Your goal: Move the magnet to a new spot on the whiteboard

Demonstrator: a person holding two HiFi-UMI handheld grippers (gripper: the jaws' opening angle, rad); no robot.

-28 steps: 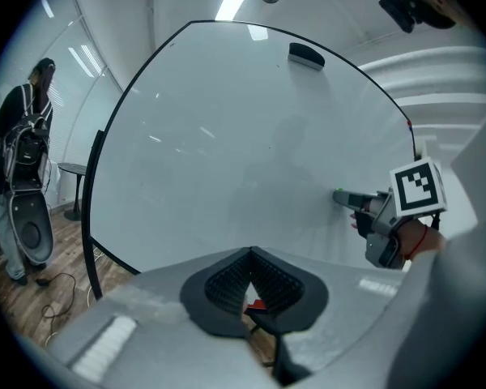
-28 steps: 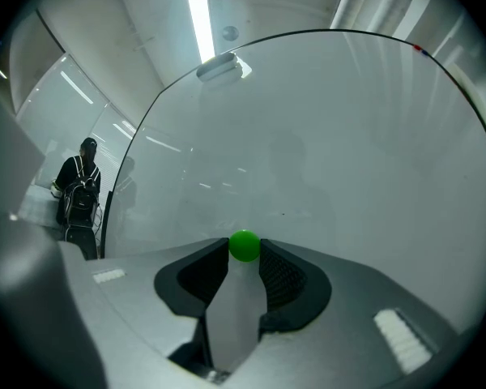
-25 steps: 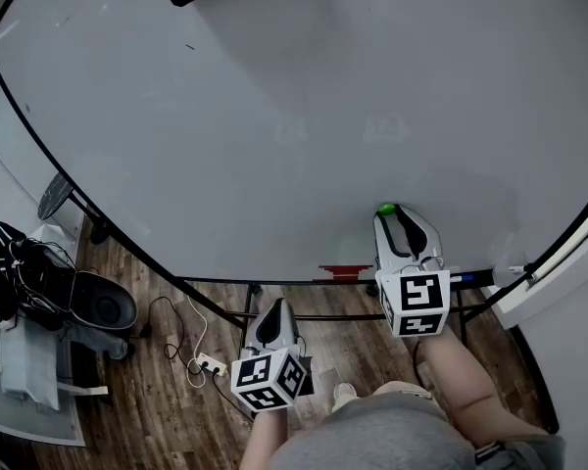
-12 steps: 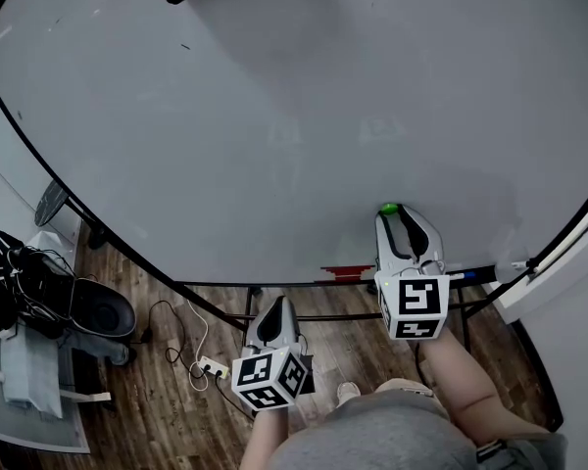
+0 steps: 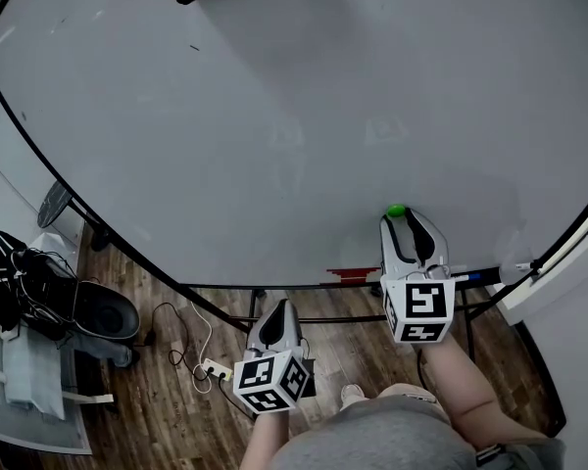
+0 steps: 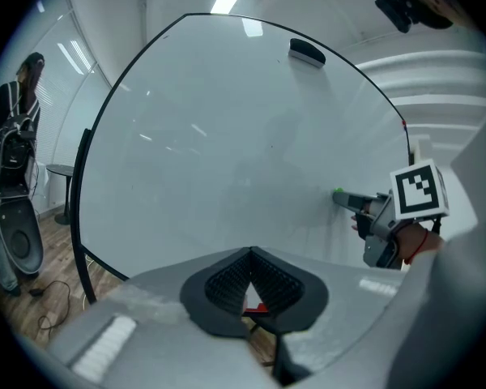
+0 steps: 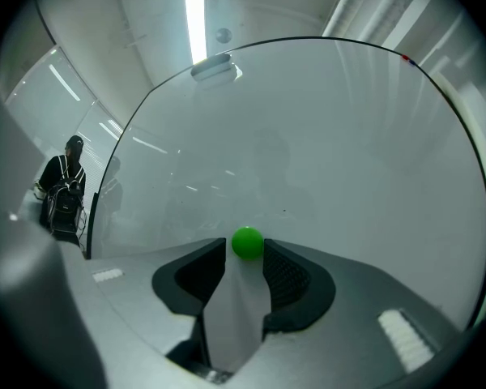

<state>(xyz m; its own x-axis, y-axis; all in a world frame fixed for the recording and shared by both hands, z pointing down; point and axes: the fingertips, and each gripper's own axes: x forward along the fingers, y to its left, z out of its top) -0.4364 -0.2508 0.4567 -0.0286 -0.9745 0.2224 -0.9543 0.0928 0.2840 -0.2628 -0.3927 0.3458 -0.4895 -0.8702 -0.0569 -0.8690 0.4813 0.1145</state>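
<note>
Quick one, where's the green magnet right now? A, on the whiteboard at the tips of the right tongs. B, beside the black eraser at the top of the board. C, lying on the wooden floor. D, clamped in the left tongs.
A: the green magnet sits on the whiteboard between the tips of the right tongs, whose jaws have just been opening and stand apart around it.

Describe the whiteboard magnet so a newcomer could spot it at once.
Start at the big whiteboard and go to its lower right, near the bottom edge. The magnet is small, round and the board's only green thing; the black eraser sits up top.
</note>
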